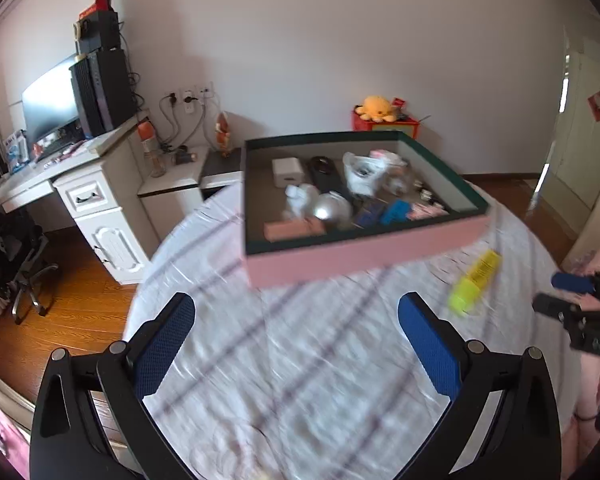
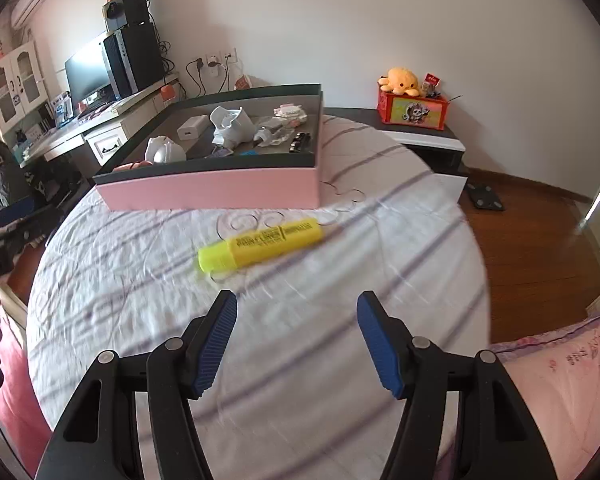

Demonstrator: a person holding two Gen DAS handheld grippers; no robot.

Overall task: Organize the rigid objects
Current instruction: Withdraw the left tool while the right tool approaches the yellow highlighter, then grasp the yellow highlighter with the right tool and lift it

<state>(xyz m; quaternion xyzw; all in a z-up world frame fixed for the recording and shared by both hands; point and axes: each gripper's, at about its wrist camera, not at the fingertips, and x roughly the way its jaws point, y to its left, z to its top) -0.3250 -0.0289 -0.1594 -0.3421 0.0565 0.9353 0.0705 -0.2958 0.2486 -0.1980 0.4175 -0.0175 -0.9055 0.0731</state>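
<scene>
On the bed: yellow highlighter at 12 o'clock of my right gripper, wide, empty.
Left gripper: wide, empty.
Pink box: beyond highlighter.

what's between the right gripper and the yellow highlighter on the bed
Nothing visible. The open right gripper faces the yellow highlighter across bare striped sheet. The pink box sits beyond the highlighter, not in the path.
</scene>
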